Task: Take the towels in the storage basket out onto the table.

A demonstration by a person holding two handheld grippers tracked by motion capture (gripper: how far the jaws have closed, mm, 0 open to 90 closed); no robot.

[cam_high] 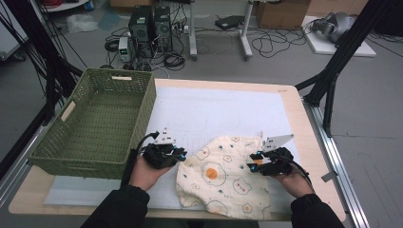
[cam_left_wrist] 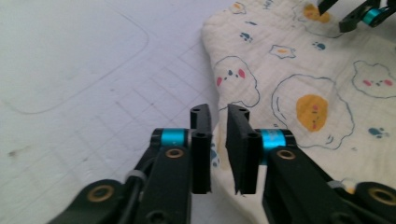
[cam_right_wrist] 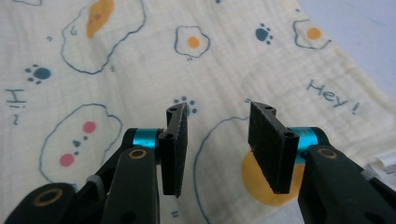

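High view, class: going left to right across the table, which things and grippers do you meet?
Green woven basket → left gripper → cream cloth with fried-egg print → right gripper.

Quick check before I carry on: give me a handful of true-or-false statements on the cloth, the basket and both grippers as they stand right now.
1. The cloth lies inside the green basket. False: it lies on the table, right of the basket.
2. The left gripper has cloth pinched between its fingers. False: the narrow gap between them is empty, at the cloth's edge.
3. The right gripper is open above the cloth. True.
4. The cloth is printed with fried eggs. True.
5. The basket holds folded cloths. False: nothing is seen in it.
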